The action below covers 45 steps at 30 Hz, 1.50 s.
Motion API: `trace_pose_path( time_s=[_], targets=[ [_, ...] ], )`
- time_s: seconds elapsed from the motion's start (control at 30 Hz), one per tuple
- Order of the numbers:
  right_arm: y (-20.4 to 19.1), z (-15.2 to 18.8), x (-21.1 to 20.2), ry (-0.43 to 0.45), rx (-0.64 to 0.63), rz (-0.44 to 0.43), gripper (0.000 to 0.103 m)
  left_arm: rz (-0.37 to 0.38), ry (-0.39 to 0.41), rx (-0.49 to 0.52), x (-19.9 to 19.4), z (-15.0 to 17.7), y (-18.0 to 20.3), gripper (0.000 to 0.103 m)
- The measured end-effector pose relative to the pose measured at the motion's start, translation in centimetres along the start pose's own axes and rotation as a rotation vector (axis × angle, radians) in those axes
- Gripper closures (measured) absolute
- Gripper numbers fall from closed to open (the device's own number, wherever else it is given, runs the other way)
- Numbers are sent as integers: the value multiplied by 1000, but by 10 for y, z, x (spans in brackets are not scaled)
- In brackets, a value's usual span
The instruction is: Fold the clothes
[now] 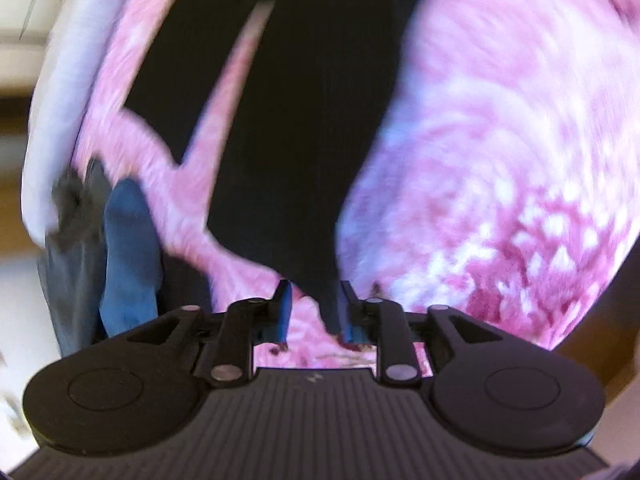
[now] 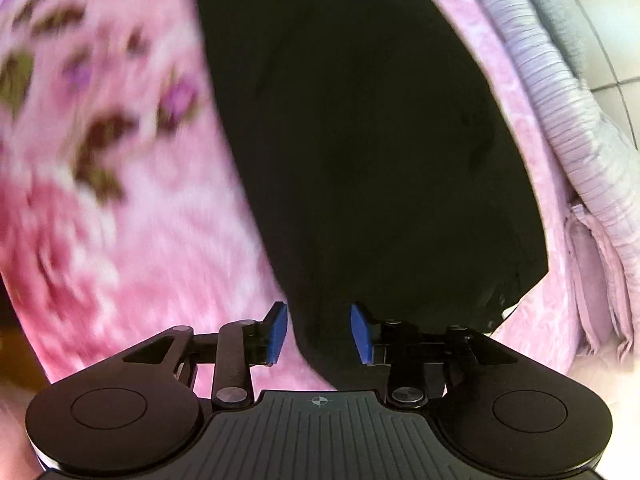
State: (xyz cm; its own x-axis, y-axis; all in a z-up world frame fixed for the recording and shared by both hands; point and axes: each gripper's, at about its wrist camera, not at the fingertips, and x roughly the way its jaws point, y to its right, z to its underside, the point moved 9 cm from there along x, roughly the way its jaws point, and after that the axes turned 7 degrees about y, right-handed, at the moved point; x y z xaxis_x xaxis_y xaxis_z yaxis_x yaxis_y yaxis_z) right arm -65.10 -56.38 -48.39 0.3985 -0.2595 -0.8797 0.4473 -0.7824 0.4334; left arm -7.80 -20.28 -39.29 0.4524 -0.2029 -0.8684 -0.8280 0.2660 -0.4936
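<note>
Pink floral fleece blanket (image 2: 100, 184) smeared by motion blur, pattern unreadable. Black fabric garment (image 2: 360, 140) cut off at top edge in both views. Blue & grey clothes (image 1: 120, 248) blurred, type unclear.

A pink blanket (image 1: 500, 140) with a flower pattern covers the surface in both views; in the right wrist view its darker flowers sit at about 9 o'clock. A pale lilac ribbed cloth (image 2: 560, 112) lies along the blanket edge at 2 o'clock. Beyond it there is a tiled floor (image 2: 612, 92). In the left wrist view, blue cloth (image 1: 128, 256) and grey cloth (image 1: 76, 264) lie at 8 o'clock.
</note>
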Motion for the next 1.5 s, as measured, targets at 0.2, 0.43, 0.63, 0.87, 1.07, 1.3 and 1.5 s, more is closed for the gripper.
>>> trace_pose_path(
  time_s=[0.2, 0.43, 0.63, 0.87, 1.07, 1.3, 1.5],
  targets=[
    [-12, -64, 4, 37, 46, -11, 56, 44, 36, -229, 48, -8, -51, 67],
    [-33, -68, 22, -50, -21, -42, 55, 115, 68, -483, 108, -19, -103, 59],
    [-41, -62, 32, -151, -62, -30, 55, 231, 97, -621, 126, -30, -113, 92],
    [-28, -48, 34, -228, 78, -1, 55, 85, 108, -628, 137, -50, -175, 87],
    [26, 8, 2, -215, 792, 65, 52, -100, 130, -427, 100, -74, -157, 75],
    [57, 132, -18, -18, 1722, 142, 39, 55, 452, -108, -21, -209, 10, 63],
    [83, 208, 15, 224, 2067, 124, 39, 242, 643, 276, -89, -326, 221, 59]
  ],
)
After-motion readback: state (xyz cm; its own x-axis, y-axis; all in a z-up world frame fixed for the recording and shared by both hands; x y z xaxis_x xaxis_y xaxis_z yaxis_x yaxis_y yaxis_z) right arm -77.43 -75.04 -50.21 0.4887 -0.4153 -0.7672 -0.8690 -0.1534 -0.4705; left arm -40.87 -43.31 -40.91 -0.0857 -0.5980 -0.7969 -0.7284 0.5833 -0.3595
